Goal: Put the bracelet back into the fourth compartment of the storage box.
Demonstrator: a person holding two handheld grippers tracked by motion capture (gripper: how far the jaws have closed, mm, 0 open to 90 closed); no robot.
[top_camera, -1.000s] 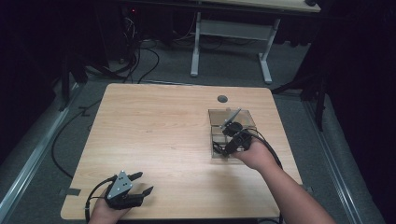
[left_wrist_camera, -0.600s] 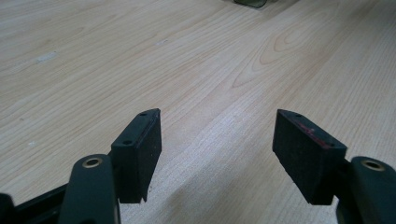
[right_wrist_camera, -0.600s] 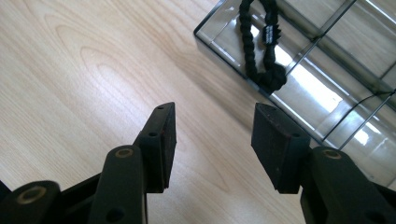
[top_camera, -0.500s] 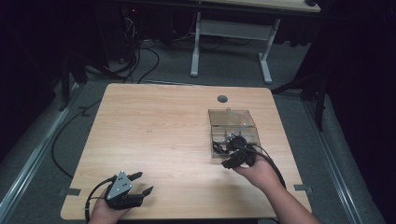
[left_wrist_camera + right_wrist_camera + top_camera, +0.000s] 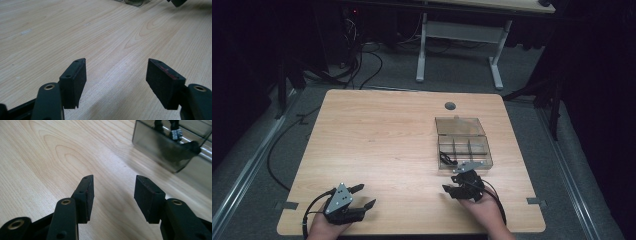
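Observation:
A clear smoky plastic compartment box [image 5: 464,148] lies open on the right half of the wooden table [image 5: 382,140], its lid folded back. A black cable [image 5: 446,160] sits in its near left compartment; the same box [image 5: 165,150] shows dark cable parts through its wall in the right gripper view. My right gripper [image 5: 452,190] rests just in front of the box, open and holding nothing [image 5: 113,195]. My left gripper [image 5: 364,196] sits near the front left edge, open over bare wood [image 5: 116,80].
A round cable hole [image 5: 450,106] pierces the table near its far edge. Behind the table stand a white-legged desk frame [image 5: 459,45] and loose floor cables [image 5: 362,60]. Tape marks [image 5: 536,202] lie on the carpet beside the table.
My right gripper has drawn back from inside the box toward the table's front edge and now rests open. The left gripper has stayed put.

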